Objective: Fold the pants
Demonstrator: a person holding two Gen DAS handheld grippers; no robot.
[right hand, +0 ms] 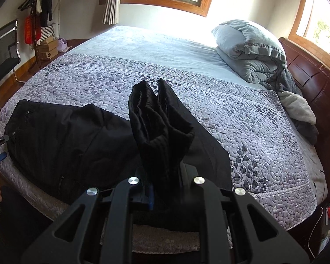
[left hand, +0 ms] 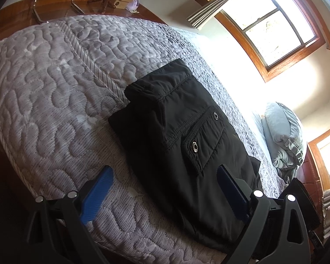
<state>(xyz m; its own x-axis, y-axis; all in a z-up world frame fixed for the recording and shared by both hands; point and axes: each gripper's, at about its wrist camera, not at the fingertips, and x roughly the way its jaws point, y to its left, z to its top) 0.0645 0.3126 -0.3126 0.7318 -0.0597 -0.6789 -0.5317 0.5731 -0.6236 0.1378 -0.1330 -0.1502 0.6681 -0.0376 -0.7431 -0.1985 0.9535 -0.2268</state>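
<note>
Covering the bed, one quilt carries one pair of black pants at its near edge. Right gripper clenches their raised leg ends; left gripper hovers released, straddling the pants.

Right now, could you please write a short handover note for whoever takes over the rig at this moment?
Left claw: open, empty, hovering over the near end of the black pants.
Right claw: shut on the bunched cuff end of the pants, lifted off the quilt.
Pants lie at the bed's near edge, waist and pocket part flat to the left.
Done: the leg end is gathered.
Left: carry the cuffs over to the waist, lay flat, finish folding.
</note>
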